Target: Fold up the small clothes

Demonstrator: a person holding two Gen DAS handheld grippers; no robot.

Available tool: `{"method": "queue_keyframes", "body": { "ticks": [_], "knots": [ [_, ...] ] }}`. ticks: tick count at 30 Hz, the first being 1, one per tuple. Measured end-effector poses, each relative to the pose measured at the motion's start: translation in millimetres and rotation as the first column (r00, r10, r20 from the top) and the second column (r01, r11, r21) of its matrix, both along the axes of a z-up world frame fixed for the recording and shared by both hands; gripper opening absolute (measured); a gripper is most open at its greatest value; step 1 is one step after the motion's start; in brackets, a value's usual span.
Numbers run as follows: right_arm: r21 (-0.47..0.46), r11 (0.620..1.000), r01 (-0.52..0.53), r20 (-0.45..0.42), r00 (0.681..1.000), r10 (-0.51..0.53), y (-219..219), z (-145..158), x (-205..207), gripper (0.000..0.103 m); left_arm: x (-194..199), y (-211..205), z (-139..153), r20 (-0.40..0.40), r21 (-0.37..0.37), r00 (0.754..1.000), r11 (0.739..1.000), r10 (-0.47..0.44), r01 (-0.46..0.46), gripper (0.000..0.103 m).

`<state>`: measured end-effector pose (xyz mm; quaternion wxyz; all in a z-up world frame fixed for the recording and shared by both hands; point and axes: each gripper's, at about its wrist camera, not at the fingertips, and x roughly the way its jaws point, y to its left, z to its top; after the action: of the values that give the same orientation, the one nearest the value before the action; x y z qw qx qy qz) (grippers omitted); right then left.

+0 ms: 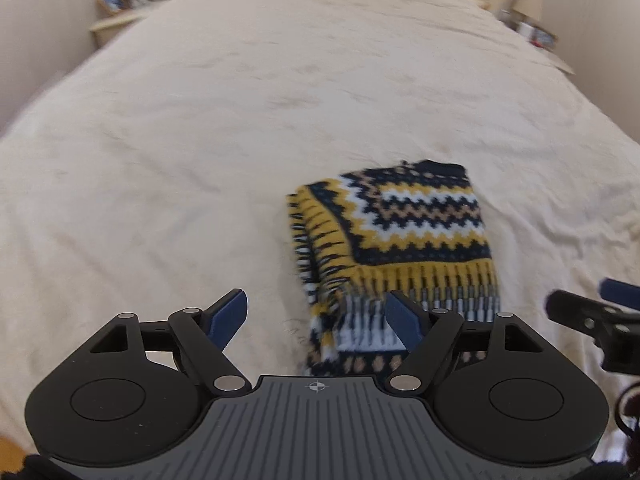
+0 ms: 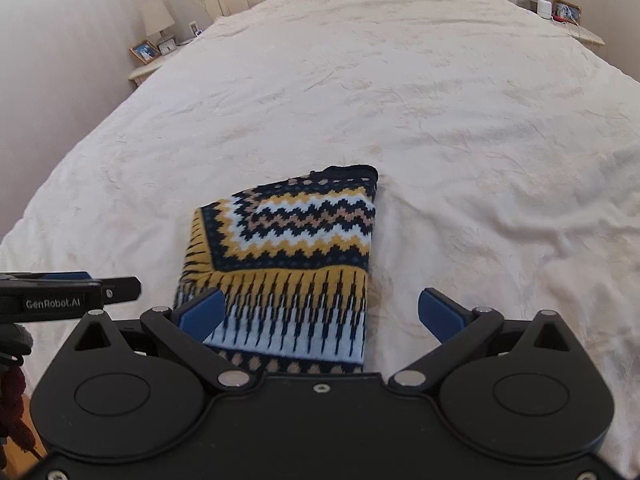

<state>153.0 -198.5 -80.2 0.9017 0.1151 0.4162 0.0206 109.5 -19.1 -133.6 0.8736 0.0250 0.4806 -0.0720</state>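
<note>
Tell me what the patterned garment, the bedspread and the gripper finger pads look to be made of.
Patterned garment: knitted yarn, probably wool or acrylic; stepped zigzag colourwork and a fuzzy, matte surface.
Bedspread: soft cream woven fabric, matte, with fine creases and a faint tonal pattern; fibre unclear.
Finger pads: smooth blue plastic or rubber, slightly glossy, on black, plastic-looking links of the right gripper.

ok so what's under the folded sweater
The sweater lies on the cream bedspread, which shows all around it. Folded layers peek out at its left edge. Anything tucked inside or beneath it is covered.
</note>
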Motion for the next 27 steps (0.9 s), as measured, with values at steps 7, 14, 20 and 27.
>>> {"method": "queue_keyframes", "body": {
  "ticks": [7,14,20,27],
  "knots": [
    [0.022,1.0,0.004,0.014,1.0,-0.004,1.6,10.0,-31.9,0.102,-31.8,-13.9,15.1,0.03,0.204,0.998,0.978,0.05,-0.055,0.076],
    [0.011,0.999,-0.041,-0.001,0.999,0.041,12.0,13.7,-53.4,0.102,-61.3,-19.7,17.9,0.013,0.166,1.0,0.986,0.022,-0.024,0.076],
    [-0.017,0.999,-0.052,0.01,0.999,0.052,16.6,21.4,-67.4,0.102,-83.4,-25.8,16.4,-0.004,0.141,1.0,0.99,0.025,-0.024,0.076],
    [-0.029,0.999,-0.042,0.003,0.999,0.042,14.7,25.3,-81.2,0.102,-102.0,-28.4,13.1,-0.028,0.109,0.999,0.994,0.031,-0.028,0.076]
  ]
}}
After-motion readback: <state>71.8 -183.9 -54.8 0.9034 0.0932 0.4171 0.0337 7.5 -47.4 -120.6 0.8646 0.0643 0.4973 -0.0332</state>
